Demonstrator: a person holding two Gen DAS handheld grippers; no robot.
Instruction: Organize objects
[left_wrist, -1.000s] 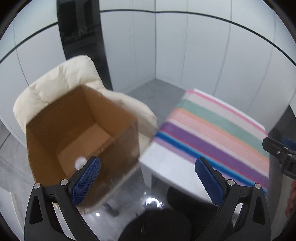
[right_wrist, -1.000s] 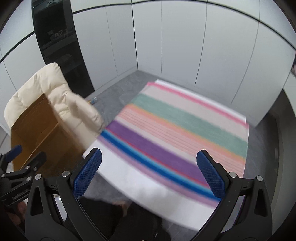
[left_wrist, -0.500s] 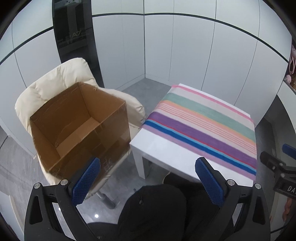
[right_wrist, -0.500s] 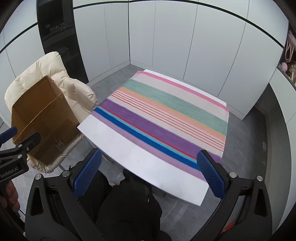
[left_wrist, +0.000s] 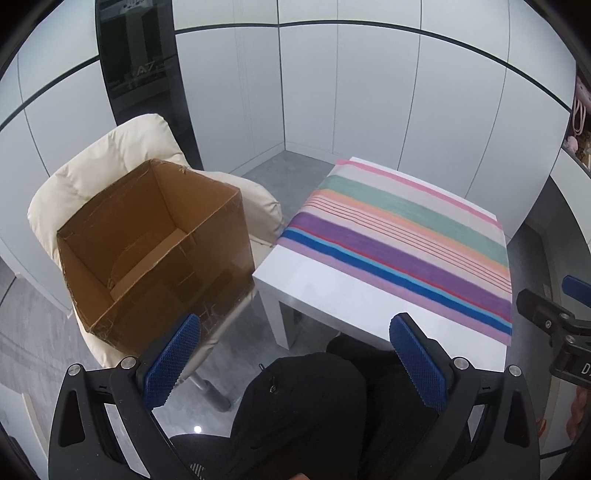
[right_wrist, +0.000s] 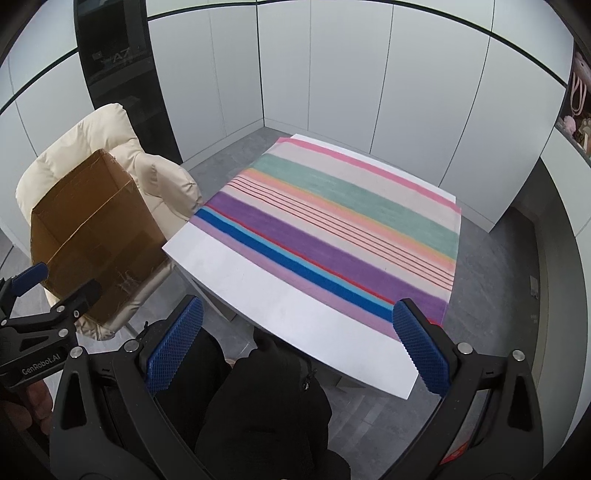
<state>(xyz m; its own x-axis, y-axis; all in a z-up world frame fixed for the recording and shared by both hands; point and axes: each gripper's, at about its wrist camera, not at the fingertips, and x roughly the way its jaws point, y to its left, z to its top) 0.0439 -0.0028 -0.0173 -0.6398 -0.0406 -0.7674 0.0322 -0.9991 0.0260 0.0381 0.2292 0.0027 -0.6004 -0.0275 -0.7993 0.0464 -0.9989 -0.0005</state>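
An open brown cardboard box (left_wrist: 155, 251) (right_wrist: 96, 236) rests on the seat of a cream padded chair (left_wrist: 96, 173) (right_wrist: 85, 147); the part of its floor that I can see is bare. To its right stands a white table (left_wrist: 332, 299) (right_wrist: 280, 295) covered by a striped cloth (left_wrist: 402, 236) (right_wrist: 332, 225) with nothing on it. My left gripper (left_wrist: 295, 365) is open and held high, back from the box and table. My right gripper (right_wrist: 295, 343) is open too, above the table's near edge. Nothing is between either pair of fingers.
A person's dark-clothed lap (left_wrist: 303, 406) (right_wrist: 266, 398) fills the bottom of both views. White wall panels (right_wrist: 332, 74) enclose the corner, with a black glass cabinet (left_wrist: 140, 74) behind the chair. Grey floor (right_wrist: 491, 266) lies right of the table. A shelf with pink items (right_wrist: 580, 107) sits far right.
Both grippers have pulled back and risen, so the box, chair and whole table now sit farther away and in full view. Both stayed open.
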